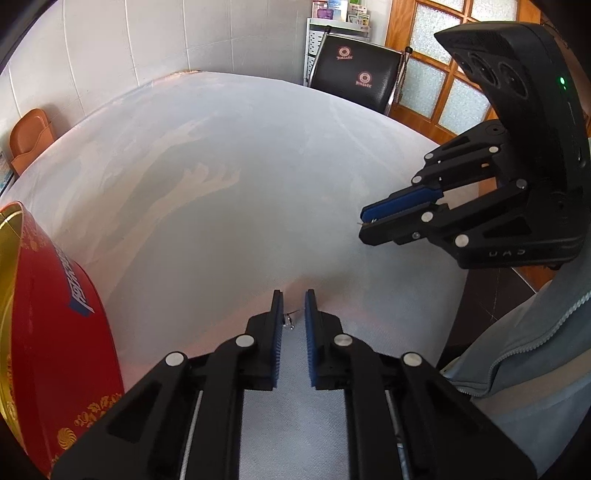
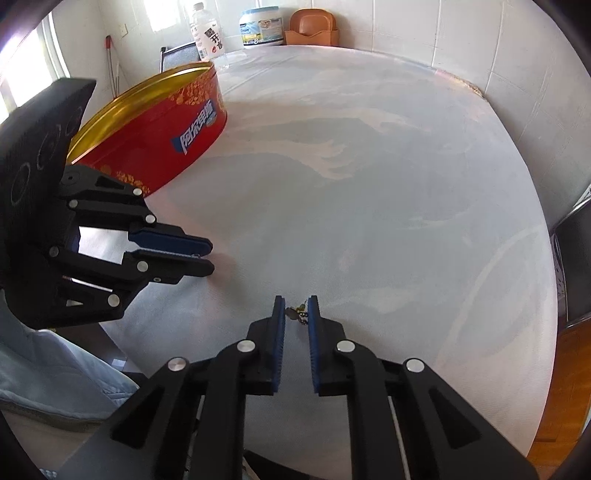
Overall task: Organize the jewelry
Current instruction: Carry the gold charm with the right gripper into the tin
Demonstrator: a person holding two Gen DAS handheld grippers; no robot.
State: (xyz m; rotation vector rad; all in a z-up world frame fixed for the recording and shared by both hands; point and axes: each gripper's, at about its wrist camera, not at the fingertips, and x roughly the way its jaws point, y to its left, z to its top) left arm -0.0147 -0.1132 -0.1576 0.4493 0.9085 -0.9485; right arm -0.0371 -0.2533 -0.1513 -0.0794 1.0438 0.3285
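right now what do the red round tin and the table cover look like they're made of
Red round tin: likely painted metal, with a shiny gold inside and glossy printed wall. Table cover: looks like thin, matte, translucent plastic sheet, with pale wrinkled patches showing through; the exact material is unclear.

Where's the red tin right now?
The red tin sits open on the white table, upper left in the right wrist view, just behind the left gripper; in the left wrist view it fills the lower-left edge.

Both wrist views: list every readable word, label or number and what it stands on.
"阿尔卑斯": red tin, blue banner.
"UMI", seen mirrored: right gripper body.
Bottle label: large Chinese characters, unclear.
Tub: a large "8", rest too small.
Black chair logos: blurred.
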